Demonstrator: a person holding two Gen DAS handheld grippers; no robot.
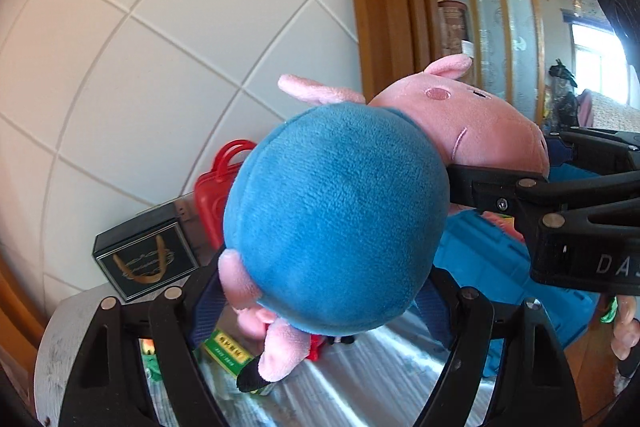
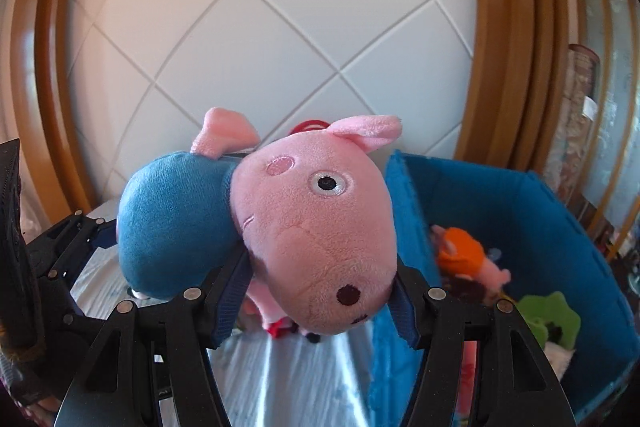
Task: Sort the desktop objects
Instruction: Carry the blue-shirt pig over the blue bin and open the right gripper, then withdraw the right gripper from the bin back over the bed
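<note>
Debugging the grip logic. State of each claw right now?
Left claw: closed on the pig plush, at its blue body.
Right claw: closed on the same plush, at its head.

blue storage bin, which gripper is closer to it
Right. The right gripper, clamped on the pig plush's head, is beside the blue storage bin's open side. The left gripper grips the plush's body, further from the bin.

Pale table (image 2: 280,379) carries blue bin (image 2: 520,211); black box (image 1: 146,259).

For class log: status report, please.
Both grippers, left and right, clamp the pig plush. Held aloft. Blue bin alongside, path clear.
</note>
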